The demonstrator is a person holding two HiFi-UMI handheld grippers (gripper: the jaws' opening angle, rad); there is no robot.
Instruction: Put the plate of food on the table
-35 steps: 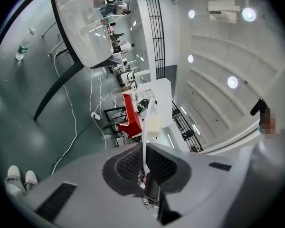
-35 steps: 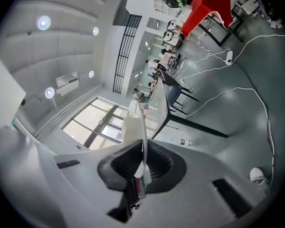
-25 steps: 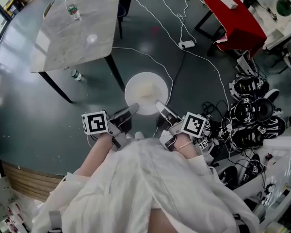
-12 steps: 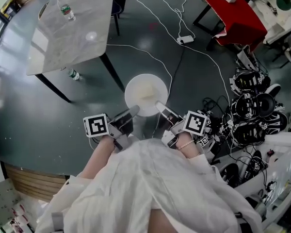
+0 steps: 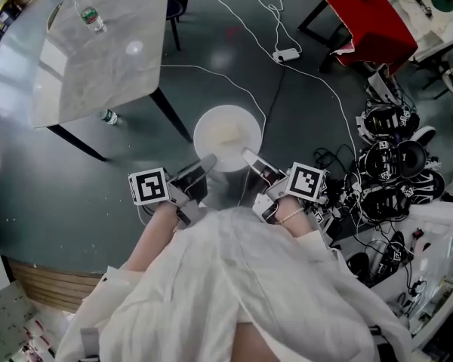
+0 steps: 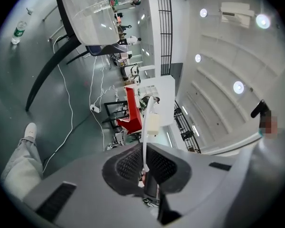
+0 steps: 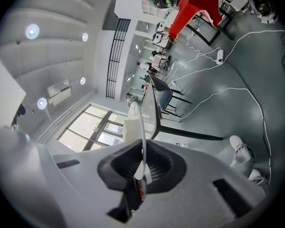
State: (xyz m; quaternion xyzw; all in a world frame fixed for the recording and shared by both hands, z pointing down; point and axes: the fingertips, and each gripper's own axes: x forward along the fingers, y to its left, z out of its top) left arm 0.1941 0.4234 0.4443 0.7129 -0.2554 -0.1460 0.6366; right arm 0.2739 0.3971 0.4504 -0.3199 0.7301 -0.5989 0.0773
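clamping the plate [image 5: 228,136] rim, both hand-held grippers [image 5: 208,161] [image 5: 248,156].

No words or numbers can be read anywhere.

The only printed signs are the black-and-white square marker [image 5: 149,186] on the cube of the left gripper [image 5: 207,161] and a second square marker [image 5: 306,182] on the cube of the right gripper [image 5: 248,155]. Both are block patterns with no letters or digits. The water bottle [image 5: 90,17] on the counter [image 5: 98,66] and the other bottle [image 5: 108,117] lying on the floor [image 5: 60,194] each carry a label, too small to read.
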